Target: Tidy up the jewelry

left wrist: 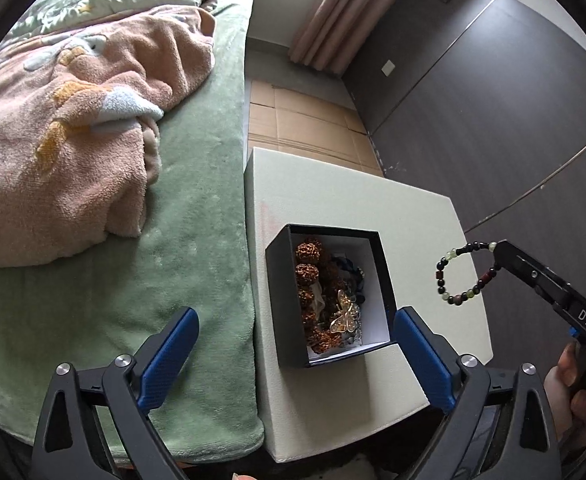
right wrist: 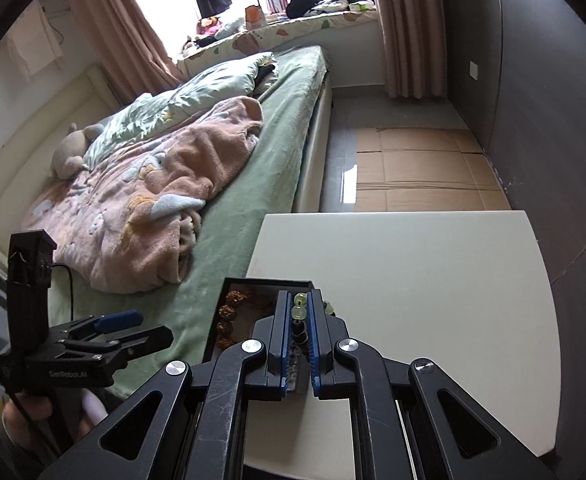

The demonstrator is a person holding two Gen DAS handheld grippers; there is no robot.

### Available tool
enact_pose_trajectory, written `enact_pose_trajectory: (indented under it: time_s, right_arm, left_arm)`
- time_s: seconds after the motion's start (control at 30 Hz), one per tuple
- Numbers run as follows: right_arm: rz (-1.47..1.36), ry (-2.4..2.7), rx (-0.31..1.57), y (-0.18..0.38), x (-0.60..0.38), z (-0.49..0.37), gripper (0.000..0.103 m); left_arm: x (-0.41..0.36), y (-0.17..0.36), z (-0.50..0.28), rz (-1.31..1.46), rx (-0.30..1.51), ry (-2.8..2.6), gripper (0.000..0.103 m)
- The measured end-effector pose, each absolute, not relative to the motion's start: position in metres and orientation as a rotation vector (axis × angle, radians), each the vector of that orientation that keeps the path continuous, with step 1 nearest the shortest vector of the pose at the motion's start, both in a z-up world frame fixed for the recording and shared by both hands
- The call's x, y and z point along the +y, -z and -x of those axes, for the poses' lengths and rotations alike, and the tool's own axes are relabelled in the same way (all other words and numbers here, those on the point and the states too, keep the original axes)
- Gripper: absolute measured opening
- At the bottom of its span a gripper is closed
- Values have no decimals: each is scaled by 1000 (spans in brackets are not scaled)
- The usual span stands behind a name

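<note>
My left gripper (left wrist: 295,354), bottom of the left wrist view: jaws spread wide, nothing between them, straddling the near edge of the black box (left wrist: 283,308) so I don't block its opening. Right gripper (right wrist: 297,312), low centre of its own view: clamped on the bead bracelet (left wrist: 459,272), which hangs as a loop at mid right, clear of the white table (left wrist: 333,196), likely headed for the box. Inside the box already: brown seed beads (left wrist: 309,276) and a gold butterfly piece (left wrist: 345,316). Beyond, upper left: bed (left wrist: 197,216), pink blanket (left wrist: 73,140).
</note>
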State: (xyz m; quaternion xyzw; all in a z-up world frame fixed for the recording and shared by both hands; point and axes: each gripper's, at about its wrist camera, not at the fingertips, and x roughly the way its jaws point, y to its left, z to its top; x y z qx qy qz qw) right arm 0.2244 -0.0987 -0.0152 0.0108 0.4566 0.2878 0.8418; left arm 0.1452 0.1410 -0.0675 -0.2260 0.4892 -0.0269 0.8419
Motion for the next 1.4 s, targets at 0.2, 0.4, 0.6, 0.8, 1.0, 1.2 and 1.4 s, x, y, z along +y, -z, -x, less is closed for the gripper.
enact_pose_trajectory:
  time_s: [0.2, 0.4, 0.6, 0.8, 1.0, 1.2, 1.4]
  right_arm:
    - [0, -626, 994, 32, -74, -226, 9]
    - [24, -646, 1031, 46, -59, -223, 9]
    - [-6, -694, 1078, 49, -54, -219, 44]
    - [-79, -685, 1081, 45, -80, -219, 45]
    - [-117, -666, 1075, 39, -106, -212, 45]
    - [-124, -633, 1062, 32, -128, -200, 51]
    - [-140, -590, 1028, 22, -157, -185, 54]
  left_arm:
    - [156, 63, -134, 488, 994, 25, 103]
    - [168, 58, -125, 494, 955, -6, 103]
    - [167, 55, -122, 504, 948, 11, 103]
    - [160, 51, -120, 507, 939, 26, 103]
    - [146, 46, -118, 489, 934, 46, 103]
    - [126, 32, -110, 422, 915, 47, 103]
    - [98, 10, -94, 339, 871, 52, 103]
